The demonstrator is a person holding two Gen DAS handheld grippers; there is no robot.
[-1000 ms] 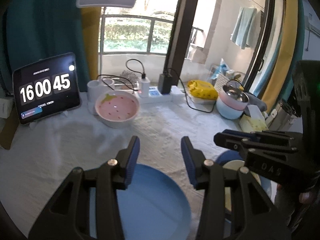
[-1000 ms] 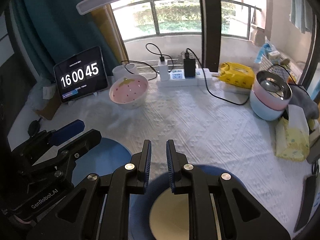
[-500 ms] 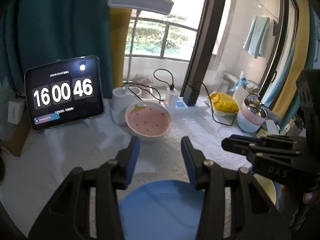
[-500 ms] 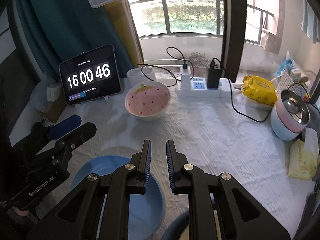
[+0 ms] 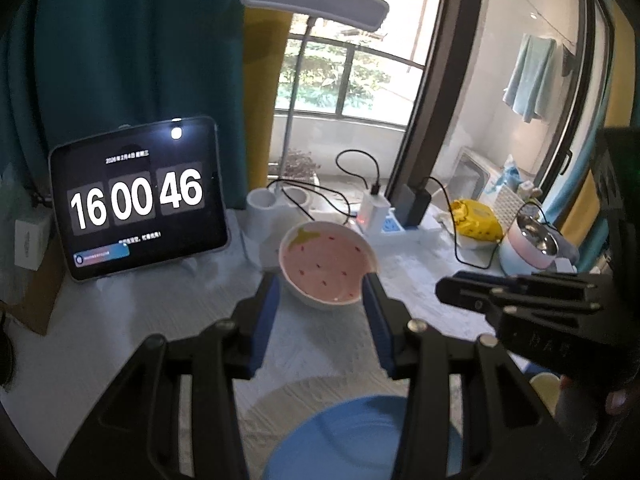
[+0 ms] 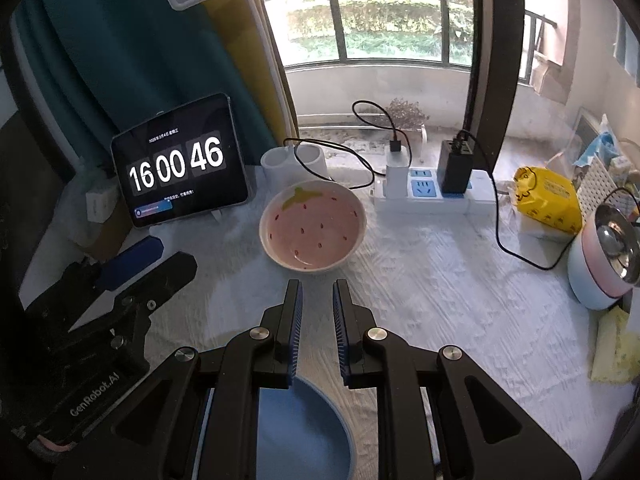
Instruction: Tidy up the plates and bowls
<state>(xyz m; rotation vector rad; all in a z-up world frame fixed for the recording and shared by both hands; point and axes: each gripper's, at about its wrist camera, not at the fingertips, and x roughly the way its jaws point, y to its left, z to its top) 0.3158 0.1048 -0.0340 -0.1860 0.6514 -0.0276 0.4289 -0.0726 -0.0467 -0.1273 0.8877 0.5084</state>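
A pink strawberry-pattern bowl [image 5: 326,266] stands on the white cloth at the back middle; it also shows in the right wrist view [image 6: 313,232]. My left gripper [image 5: 320,284] is open, its fingertips on either side of the bowl's near rim, not touching it. A light blue plate [image 5: 360,440] lies beneath it near the front edge; it also shows in the right wrist view [image 6: 300,432]. My right gripper [image 6: 317,292] is nearly shut and empty, just short of the bowl. A yellow dish edge [image 5: 544,388] peeks out at the right.
A tablet clock [image 6: 180,168] leans at the back left. White cups [image 6: 294,160], a power strip [image 6: 432,192] with cables, a yellow packet [image 6: 548,200] and stacked pastel bowls with a steel one [image 6: 604,264] line the back and right. A lamp [image 5: 316,4] hangs overhead.
Both grippers moved forward and left from the blue plate and yellow dish toward the pink bowl. The left gripper's fingers now flank the bowl. Neither grip changed.
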